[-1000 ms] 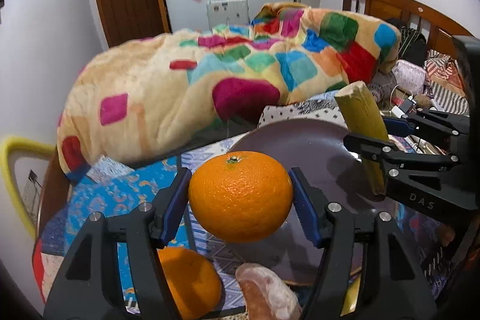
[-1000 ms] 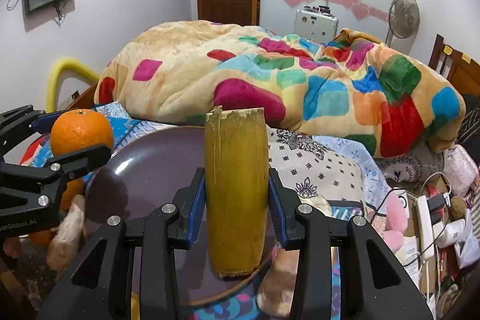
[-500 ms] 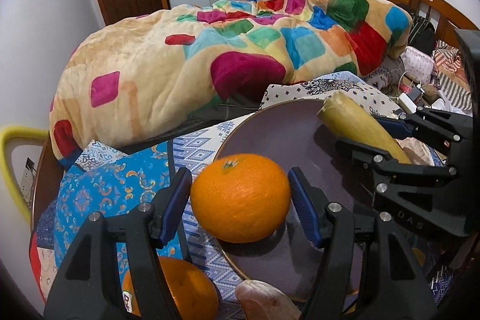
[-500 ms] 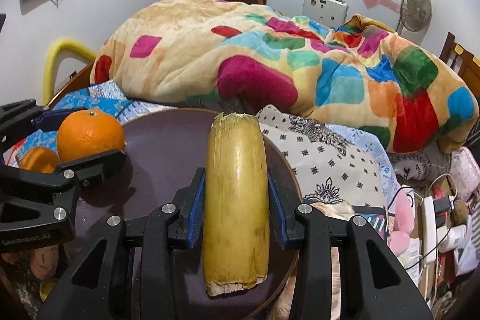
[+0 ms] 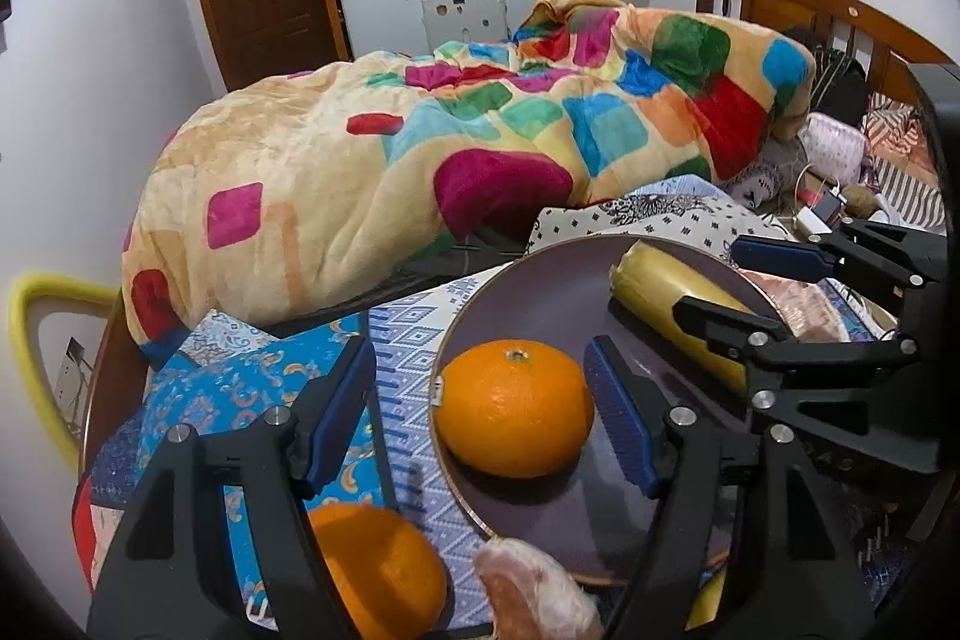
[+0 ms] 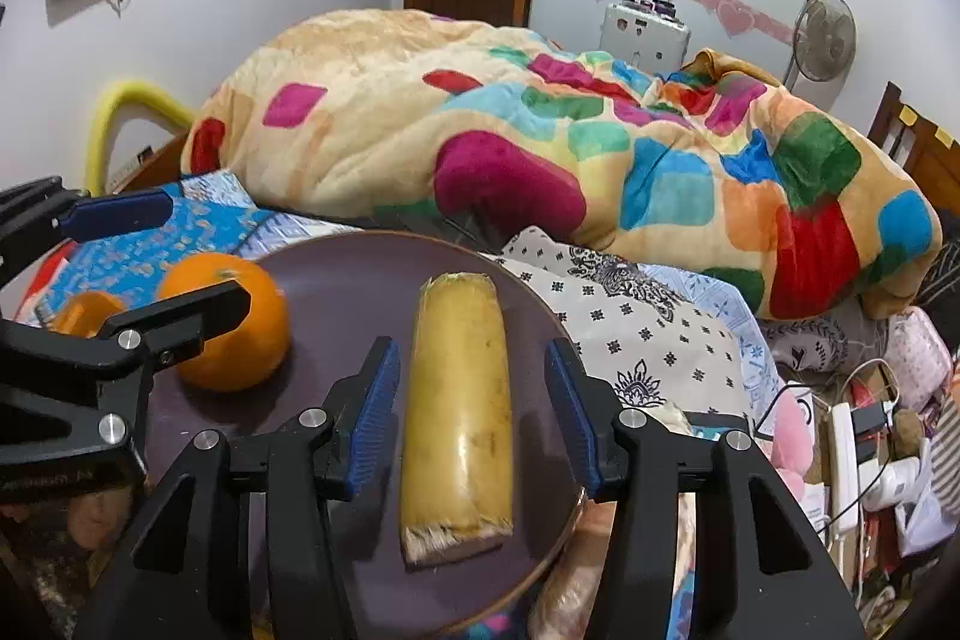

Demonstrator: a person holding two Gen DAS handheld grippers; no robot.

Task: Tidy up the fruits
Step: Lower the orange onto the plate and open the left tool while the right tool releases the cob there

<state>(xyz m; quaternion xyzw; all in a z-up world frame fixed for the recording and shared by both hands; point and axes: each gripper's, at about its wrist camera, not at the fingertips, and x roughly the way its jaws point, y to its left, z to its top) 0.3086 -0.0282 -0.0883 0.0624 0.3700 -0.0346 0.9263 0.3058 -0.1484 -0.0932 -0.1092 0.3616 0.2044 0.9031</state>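
An orange (image 5: pixel 515 408) rests on the left part of a dark purple plate (image 5: pixel 558 280). My left gripper (image 5: pixel 480 412) is open around it, the blue pads apart from its skin. A yellow cut stalk piece (image 6: pixel 459 409) lies on the same plate (image 6: pixel 354 274). My right gripper (image 6: pixel 474 412) is open, one pad on each side of the stalk with gaps. The orange also shows in the right wrist view (image 6: pixel 231 322), and the stalk in the left wrist view (image 5: pixel 666 304).
A second orange (image 5: pixel 375 568) and a pale pink fruit (image 5: pixel 534 595) lie on the blue patterned cloth (image 5: pixel 240 388) in front of the plate. A colourful blanket (image 5: pixel 480 148) is heaped on the bed behind. Clutter and cables (image 6: pixel 864 430) lie at the right.
Both grippers lowered their loads onto the plate and opened. The orange and the stalk, held in the air a second ago, now lie free on the plate.
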